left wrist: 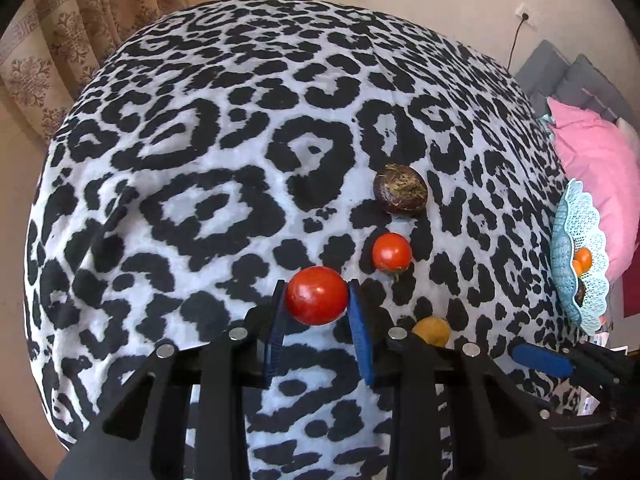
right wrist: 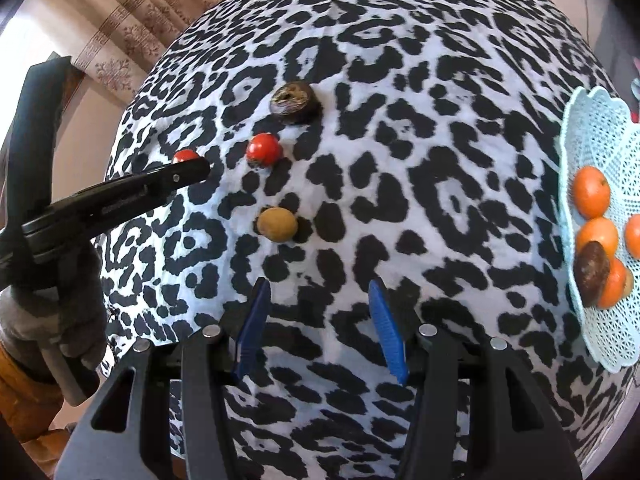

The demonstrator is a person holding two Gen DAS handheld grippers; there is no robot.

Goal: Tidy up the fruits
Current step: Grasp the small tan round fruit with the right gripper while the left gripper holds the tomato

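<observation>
One round red tomato [left wrist: 317,295] is clamped in the left hand-held gripper [left wrist: 316,300]; right hand-held gripper [right wrist: 320,296] gapes empty. Judged next: carry to the pale-blue lattice basket [right wrist: 600,320].

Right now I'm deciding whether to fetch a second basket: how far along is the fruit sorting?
Done: the blue basket holds several oranges and one dark brown fruit. In hand: the left gripper has its jaws shut on a red tomato; the right gripper is open and empty. Left on the cloth: a second tomato, a dark round fruit and a yellow-brown one.
</observation>
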